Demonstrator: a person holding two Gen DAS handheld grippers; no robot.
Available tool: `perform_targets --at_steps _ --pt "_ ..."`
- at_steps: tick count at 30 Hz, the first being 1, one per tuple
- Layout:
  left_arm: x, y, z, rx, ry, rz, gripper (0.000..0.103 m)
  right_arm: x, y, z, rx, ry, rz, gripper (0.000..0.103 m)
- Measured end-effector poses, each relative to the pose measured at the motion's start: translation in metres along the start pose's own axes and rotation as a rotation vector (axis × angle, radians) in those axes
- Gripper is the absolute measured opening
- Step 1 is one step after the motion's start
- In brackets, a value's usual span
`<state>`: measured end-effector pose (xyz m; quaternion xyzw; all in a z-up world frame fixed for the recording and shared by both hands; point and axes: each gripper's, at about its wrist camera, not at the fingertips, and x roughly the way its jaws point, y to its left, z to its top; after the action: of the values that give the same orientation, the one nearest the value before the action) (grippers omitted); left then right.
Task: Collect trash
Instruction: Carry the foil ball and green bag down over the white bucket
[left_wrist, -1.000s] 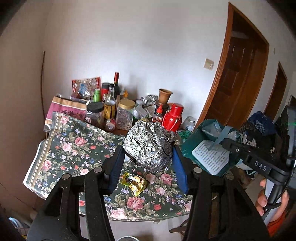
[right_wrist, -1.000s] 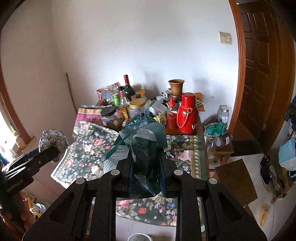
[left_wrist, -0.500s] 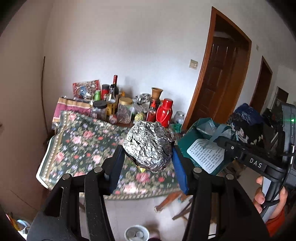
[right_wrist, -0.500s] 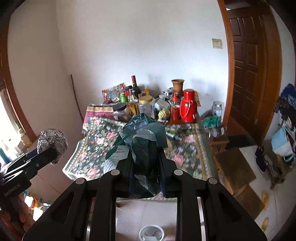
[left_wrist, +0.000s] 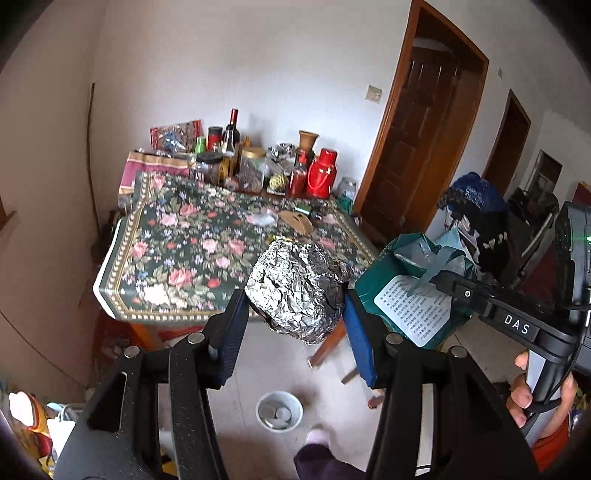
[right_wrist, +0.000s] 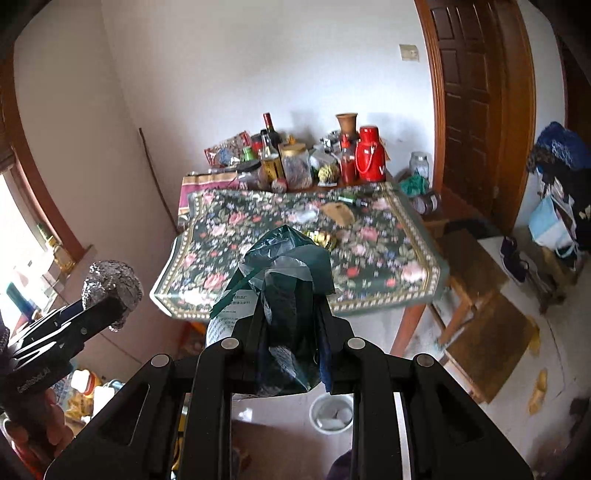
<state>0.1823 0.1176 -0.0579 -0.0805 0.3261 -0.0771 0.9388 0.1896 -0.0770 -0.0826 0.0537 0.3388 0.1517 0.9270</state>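
Note:
My left gripper (left_wrist: 295, 314) is shut on a crumpled ball of aluminium foil (left_wrist: 295, 288) and holds it in the air, off the near edge of the floral table (left_wrist: 184, 236). The foil ball also shows at the left of the right wrist view (right_wrist: 112, 286). My right gripper (right_wrist: 291, 332) is shut on the rim of a dark green plastic bag (right_wrist: 288, 280), which hangs open to the right of the foil ball in the left wrist view (left_wrist: 413, 295). A gold wrapper (right_wrist: 321, 238), a brown paper scrap (right_wrist: 338, 214) and clear plastic (left_wrist: 264, 219) lie on the table.
Bottles, jars and a red thermos (left_wrist: 321, 173) crowd the table's far edge. A small white bin (left_wrist: 279, 410) stands on the floor below the grippers. A wooden stool (right_wrist: 476, 273) stands right of the table, beside a brown door (right_wrist: 476, 92).
Both grippers have pulled back and risen away from the table, so the table looks smaller and the floor and white bin have come into view. Both holds are unchanged.

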Motion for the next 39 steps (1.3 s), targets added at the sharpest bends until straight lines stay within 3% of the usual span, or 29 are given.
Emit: perform_targets --at_steps 7,13,26,32,39 --pt "0.013 0.003 -0.030 -0.030 0.080 -0.010 0.051 0.013 -0.002 -0.029 0.012 0.092 -0.006 0.020" --pt "0.051 0.002 -0.063 -0.047 0.185 0.001 0.051 0.064 -0.023 -0.067 0.049 0.236 0.006 0.020" --pt "0.216 0.026 -0.175 -0.166 0.410 0.041 0.051 0.208 -0.086 -0.165 0.015 0.495 -0.025 0.020" --pt "0.297 0.047 -0.239 -0.209 0.489 0.071 0.051 0.276 -0.110 -0.213 -0.022 0.576 -0.041 0.020" --pt "0.361 0.074 -0.306 -0.254 0.558 0.107 0.051 0.362 -0.123 -0.272 -0.064 0.646 -0.031 0.021"
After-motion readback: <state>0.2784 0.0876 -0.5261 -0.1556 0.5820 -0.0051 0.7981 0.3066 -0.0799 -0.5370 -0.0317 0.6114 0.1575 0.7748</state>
